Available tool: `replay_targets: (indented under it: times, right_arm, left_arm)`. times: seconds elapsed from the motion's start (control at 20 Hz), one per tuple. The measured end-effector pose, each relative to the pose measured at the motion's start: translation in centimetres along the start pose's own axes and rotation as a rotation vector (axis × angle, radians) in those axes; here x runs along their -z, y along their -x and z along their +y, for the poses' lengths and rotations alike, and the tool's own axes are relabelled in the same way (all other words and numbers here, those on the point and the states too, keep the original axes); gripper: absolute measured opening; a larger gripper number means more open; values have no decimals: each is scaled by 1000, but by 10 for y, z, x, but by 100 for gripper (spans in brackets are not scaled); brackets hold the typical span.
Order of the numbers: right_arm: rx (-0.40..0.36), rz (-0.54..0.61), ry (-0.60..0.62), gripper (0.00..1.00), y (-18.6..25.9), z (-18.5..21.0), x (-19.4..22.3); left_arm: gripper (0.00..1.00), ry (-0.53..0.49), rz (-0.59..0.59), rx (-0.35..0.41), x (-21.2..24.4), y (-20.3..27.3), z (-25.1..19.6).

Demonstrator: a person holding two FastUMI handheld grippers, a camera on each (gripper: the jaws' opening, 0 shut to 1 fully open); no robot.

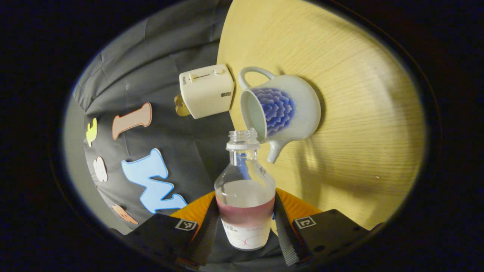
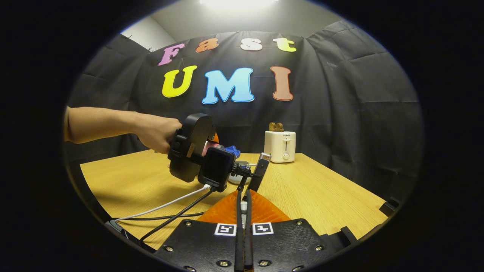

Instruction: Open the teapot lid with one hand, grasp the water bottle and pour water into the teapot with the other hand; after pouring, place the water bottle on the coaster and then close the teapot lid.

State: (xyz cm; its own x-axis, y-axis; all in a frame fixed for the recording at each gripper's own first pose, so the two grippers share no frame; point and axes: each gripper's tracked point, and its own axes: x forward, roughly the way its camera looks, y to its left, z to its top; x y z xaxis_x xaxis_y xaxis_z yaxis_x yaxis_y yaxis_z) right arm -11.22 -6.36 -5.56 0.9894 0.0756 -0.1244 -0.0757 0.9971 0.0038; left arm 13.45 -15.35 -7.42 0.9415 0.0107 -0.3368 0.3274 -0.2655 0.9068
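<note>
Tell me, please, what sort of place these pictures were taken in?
Probably a staged recording booth, not a real kitchen: a black cloth wall hangs behind a bare wooden table set with a few kitchen props, a toaster and a teapot. A hand holds the left gripper, shut on a bottle.

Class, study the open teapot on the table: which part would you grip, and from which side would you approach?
Grip the teapot's loop handle, coming from the side opposite the spout, near the toaster. The loop stands free of the rounded body, which looks too wide for fingers to close around.
</note>
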Motion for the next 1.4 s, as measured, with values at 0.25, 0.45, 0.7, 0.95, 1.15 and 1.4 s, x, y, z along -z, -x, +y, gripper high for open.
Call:
replay_targets:
  times: [0.25,0.45,0.7,0.95,1.15,1.4]
  right_arm:
    - [3,3,-6,1,0,-3,1]
    - [6,11,-11,1,-1,-5,2]
    - [7,8,-10,1,0,-6,1]
    - [9,9,-14,1,0,-7,1]
    - [8,12,-14,1,-1,-7,2]
    - [14,11,-17,1,-1,-10,2]
  left_arm:
    - [85,-70,21,3,6,-2,3]
    - [84,-109,32,3,8,-1,7]
    - [84,-157,43,-3,8,-3,13]
    - [84,-224,45,-9,5,2,18]
    - [84,-285,52,-27,0,6,23]
    - [84,-307,59,-27,0,7,26]
